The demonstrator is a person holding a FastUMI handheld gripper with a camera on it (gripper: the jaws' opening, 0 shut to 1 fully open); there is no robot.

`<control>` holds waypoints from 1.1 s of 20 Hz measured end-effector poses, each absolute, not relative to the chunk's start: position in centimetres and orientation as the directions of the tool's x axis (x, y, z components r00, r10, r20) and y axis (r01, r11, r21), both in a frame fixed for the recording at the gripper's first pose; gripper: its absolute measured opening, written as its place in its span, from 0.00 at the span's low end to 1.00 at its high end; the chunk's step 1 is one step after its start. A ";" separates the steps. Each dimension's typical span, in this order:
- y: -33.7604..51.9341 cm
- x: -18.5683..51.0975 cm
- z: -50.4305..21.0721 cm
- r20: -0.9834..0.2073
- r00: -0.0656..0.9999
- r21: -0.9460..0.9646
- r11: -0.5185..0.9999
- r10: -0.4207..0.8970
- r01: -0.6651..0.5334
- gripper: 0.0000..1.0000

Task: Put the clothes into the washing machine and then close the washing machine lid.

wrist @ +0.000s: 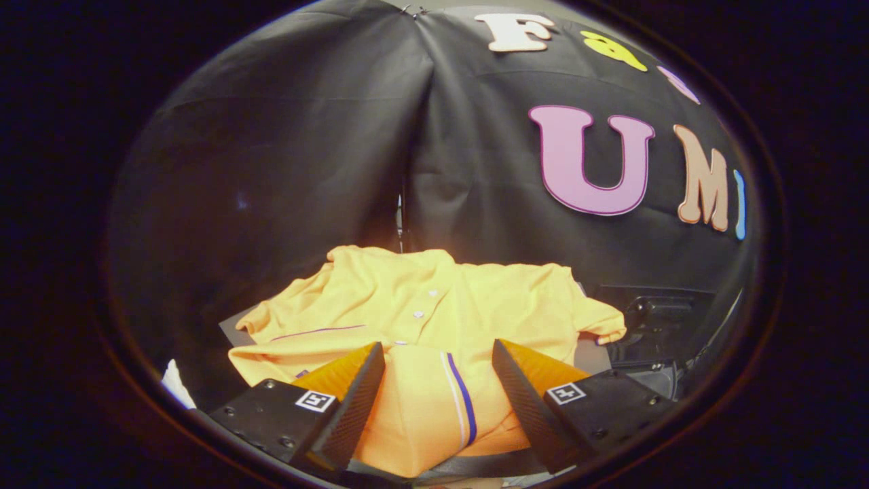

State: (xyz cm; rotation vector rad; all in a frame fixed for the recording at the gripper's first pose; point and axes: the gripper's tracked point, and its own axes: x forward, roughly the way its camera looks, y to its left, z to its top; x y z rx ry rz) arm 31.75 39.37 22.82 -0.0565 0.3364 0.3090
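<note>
A yellow polo shirt (421, 299) with white buttons and a blue-and-white stripe lies spread out on a grey surface (235, 333). My gripper (438, 350) is low over the shirt's near part, open, with its two fingers wide apart. One black-and-orange finger (353, 394) stands on each side of a raised fold of the yellow cloth (414, 414), which fills the gap between them. I cannot tell whether the pads touch the cloth. The rest of the shirt stretches beyond the fingers toward the booth's wall.
A dark, boxy object (655, 319) sits to the right of the shirt, past its sleeve (601, 326); its shape is hard to make out. A small white thing (175, 384) shows to the left of the fingers. Black cloth closes the back.
</note>
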 end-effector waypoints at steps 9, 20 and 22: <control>43.7 36.1 22.5 -0.433 0.846 0.046 0.945 0.311 -0.324 0.98; 44.3 36.8 21.7 -0.467 0.814 0.108 0.936 0.345 -0.335 0.19; 43.5 36.4 21.8 -0.471 0.813 0.148 0.940 0.342 -0.309 0.05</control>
